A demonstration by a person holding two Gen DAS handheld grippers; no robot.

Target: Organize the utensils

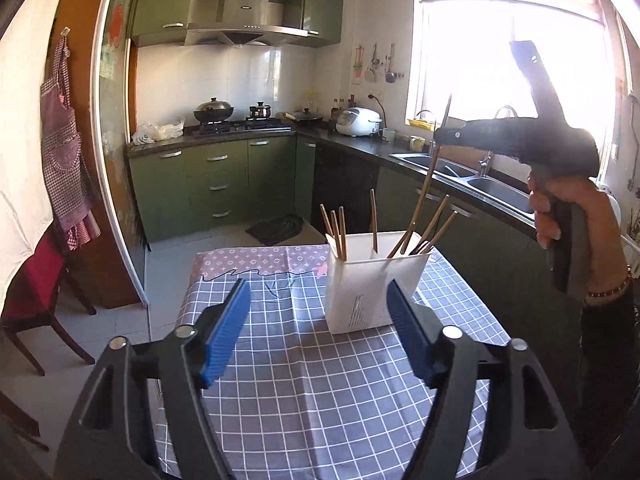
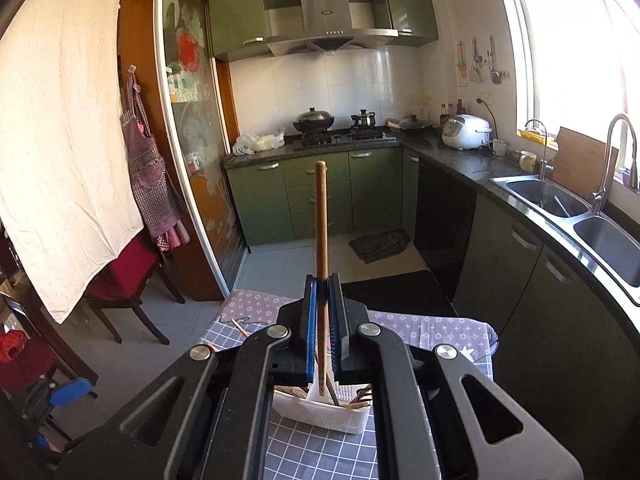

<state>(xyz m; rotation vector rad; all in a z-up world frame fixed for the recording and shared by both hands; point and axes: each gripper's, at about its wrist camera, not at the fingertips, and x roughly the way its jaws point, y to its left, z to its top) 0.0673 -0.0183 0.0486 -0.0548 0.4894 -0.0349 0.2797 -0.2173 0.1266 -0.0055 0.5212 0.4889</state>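
One big table (image 1: pixel 360 400) with a gray checked cloth (image 1: pixel 280 360) fills the low part of the left wrist view. On the cloth stands a white holder (image 1: pixel 376 284) with slots in its side. It is upright, and a wall inside splits it into parts. Many brown chopsticks (image 1: pixel 340 232) poke out of its top, some straight up and some leaning toward the sink side.

Next comes the left gripper (image 1: pixel 318 328). It hangs over the cloth, near the holder but not touching it. Its blue pads (image 1: pixel 224 336) stand wide apart and nothing is between them.

Then comes the right gripper (image 2: pixel 323 328), held up in a hand (image 1: pixel 560 216) above the holder. Its jaws are squeezed tight on one chopstick (image 2: pixel 321 220). The stick points up past the jaws, and its low end hangs down over the holder's open top. I cannot tell if the tip is inside a part yet.

One more stick (image 2: pixel 240 327) lies flat on the cloth, off to the side, well apart from the holder.

I think the step now is dropping the held chopstick into the holder. The next move needs the low end lined up over an open part and brought down, then the jaws let go. The stick could bump the leaning sticks or hit the rim, so it should go slowly. The empty left gripper could then go for the stick on the cloth.
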